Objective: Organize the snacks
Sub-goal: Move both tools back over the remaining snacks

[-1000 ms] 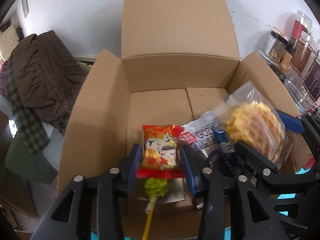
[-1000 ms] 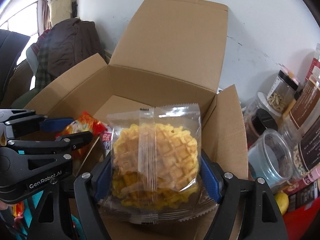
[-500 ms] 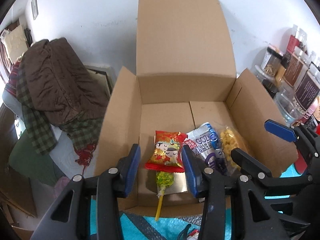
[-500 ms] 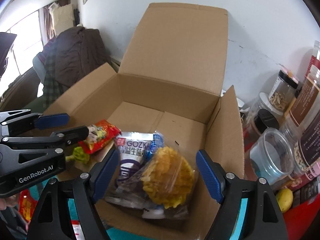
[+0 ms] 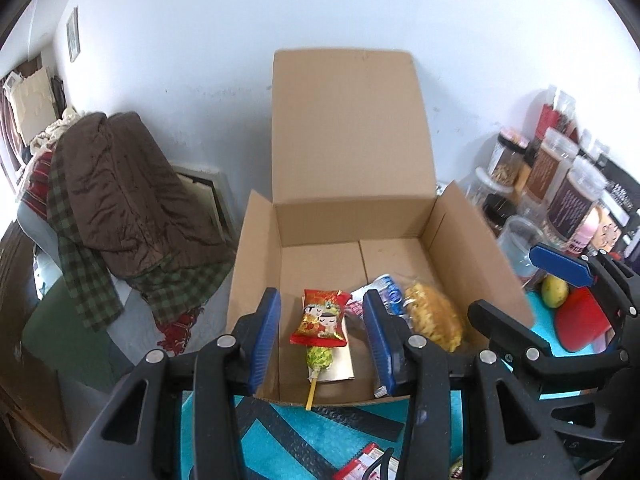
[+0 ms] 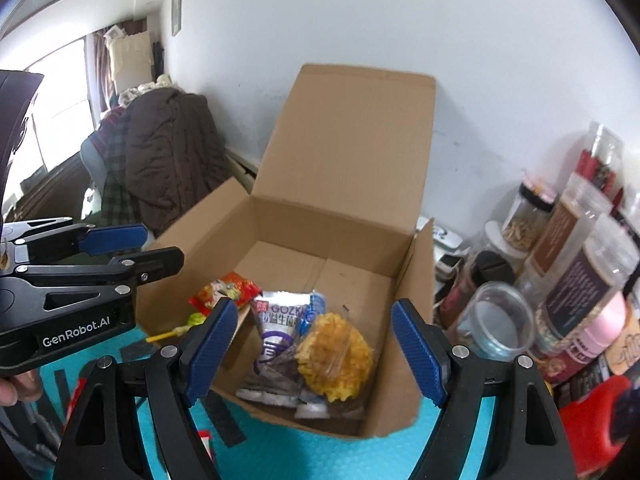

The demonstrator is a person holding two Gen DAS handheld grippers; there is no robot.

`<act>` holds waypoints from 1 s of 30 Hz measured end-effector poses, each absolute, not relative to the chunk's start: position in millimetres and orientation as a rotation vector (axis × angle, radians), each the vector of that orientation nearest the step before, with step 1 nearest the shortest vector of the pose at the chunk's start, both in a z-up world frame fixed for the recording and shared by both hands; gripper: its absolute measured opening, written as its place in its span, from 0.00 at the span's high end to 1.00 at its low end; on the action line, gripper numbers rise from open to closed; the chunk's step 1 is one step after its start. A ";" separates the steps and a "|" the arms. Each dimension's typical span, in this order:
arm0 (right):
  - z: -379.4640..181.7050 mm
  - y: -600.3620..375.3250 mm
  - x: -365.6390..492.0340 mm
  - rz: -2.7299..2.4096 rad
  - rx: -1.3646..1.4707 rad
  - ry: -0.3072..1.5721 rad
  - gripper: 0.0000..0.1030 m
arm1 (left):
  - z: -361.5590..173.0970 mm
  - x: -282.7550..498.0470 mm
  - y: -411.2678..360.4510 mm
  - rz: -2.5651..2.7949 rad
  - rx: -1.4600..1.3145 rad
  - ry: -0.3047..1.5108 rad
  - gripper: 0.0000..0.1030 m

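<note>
An open cardboard box (image 5: 352,216) (image 6: 328,216) stands on a teal mat. On its floor lie a red cartoon snack packet (image 5: 322,318) (image 6: 226,292), a green lollipop (image 5: 319,358) with its yellow stick over the front edge, a white and purple pouch (image 5: 386,290) (image 6: 280,320) and a bagged yellow waffle (image 5: 434,318) (image 6: 334,354). My left gripper (image 5: 320,312) (image 6: 156,246) hangs open above the box's front left, holding nothing. To its right, my right gripper (image 6: 314,308) (image 5: 520,286) is open wide over the front edge, above the waffle.
Several jars (image 5: 560,184) (image 6: 580,272) and a clear cup (image 6: 494,320) crowd the table right of the box, with a lemon (image 5: 555,290) and a red object (image 5: 582,324). A chair draped with a brown jacket (image 5: 116,192) stands left. More packets (image 5: 364,462) lie on the mat (image 5: 280,432).
Both grippers let go of their snacks, then rose and drew back from the box. The red packet and the waffle now lie on the box floor.
</note>
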State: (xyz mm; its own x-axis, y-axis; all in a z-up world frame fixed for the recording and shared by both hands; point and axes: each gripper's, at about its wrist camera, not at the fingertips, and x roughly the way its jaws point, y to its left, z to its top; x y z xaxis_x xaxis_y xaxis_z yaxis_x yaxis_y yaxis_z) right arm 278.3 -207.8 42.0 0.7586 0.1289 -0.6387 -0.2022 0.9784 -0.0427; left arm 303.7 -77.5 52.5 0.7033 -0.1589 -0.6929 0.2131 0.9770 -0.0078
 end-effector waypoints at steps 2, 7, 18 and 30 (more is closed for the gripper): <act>50.6 -207.9 272.1 0.179 -0.112 0.671 0.22 | 61.5 294.3 -76.9 -0.214 0.071 0.745 0.59; 76.6 -206.3 246.9 0.180 -0.125 0.617 0.22 | 81.8 270.0 -75.1 -0.228 0.071 0.702 0.59; 116.1 -198.9 189.7 0.180 -0.151 0.525 0.22 | 118.4 206.6 -65.9 -0.248 0.068 0.613 0.59; 129.5 -181.6 123.6 0.178 -0.167 0.466 0.22 | 130.7 142.8 -47.9 -0.278 0.077 0.565 0.59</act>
State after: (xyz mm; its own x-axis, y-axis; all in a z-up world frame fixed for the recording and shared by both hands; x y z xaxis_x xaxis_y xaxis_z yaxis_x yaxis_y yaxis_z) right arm 123.6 -181.6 129.5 0.8782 0.1322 -0.4597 -0.2083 0.9708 -0.1188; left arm 142.8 -47.9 130.7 0.8081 -0.2393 -0.5383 0.2811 0.9597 -0.0046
